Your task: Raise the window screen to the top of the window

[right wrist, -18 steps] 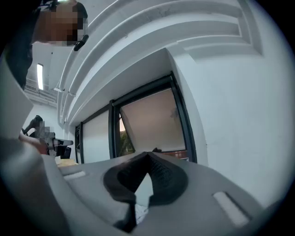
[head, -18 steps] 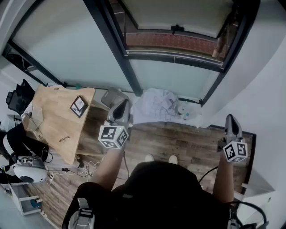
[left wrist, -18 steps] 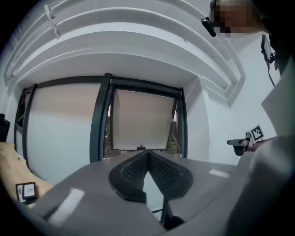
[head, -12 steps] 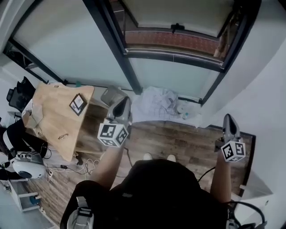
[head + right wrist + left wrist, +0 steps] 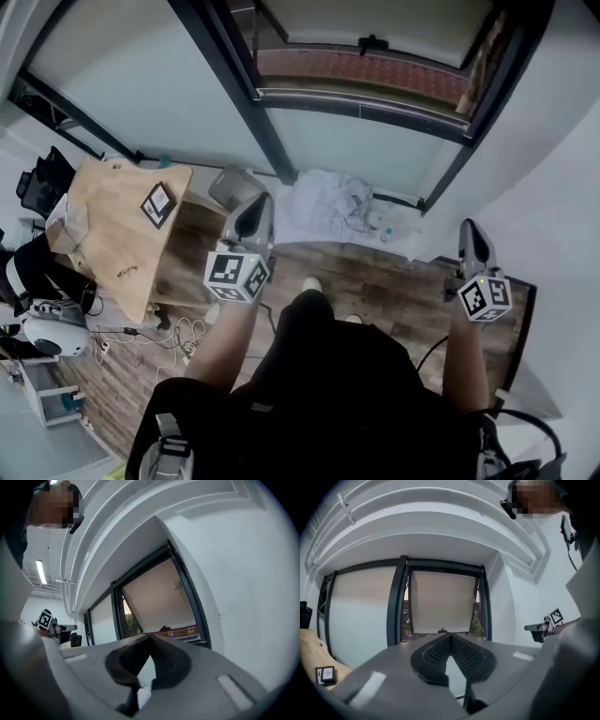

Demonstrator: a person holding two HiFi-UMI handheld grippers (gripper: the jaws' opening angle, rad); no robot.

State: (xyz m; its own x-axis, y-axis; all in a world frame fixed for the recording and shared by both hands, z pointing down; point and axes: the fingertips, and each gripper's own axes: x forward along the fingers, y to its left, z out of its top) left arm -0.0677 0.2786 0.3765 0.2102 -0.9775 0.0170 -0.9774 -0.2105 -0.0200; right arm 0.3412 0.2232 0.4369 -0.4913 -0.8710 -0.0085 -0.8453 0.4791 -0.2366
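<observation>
The window screen (image 5: 375,17) is a beige panel inside the dark window frame (image 5: 234,84), and its small black handle (image 5: 372,43) sits on its lower edge. Below it shows a strip of open window, then glass. My left gripper (image 5: 259,201) and my right gripper (image 5: 468,228) are both held up, well short of the window and touching nothing. In the left gripper view the screen (image 5: 440,603) and its handle (image 5: 442,631) lie straight ahead past my shut left gripper (image 5: 450,635). The right gripper view shows the screen (image 5: 161,603) beyond my shut right gripper (image 5: 150,636).
A wooden table (image 5: 108,239) with a small framed card (image 5: 158,202) stands at the left. A white cloth heap (image 5: 336,206) and a grey bin (image 5: 234,186) lie under the window. Cables (image 5: 173,337) trail on the wood floor. A white wall (image 5: 562,169) closes the right side.
Both grippers have moved up a little in the view, toward the window. The person's body and one foot have come forward. Both grippers stay shut.
</observation>
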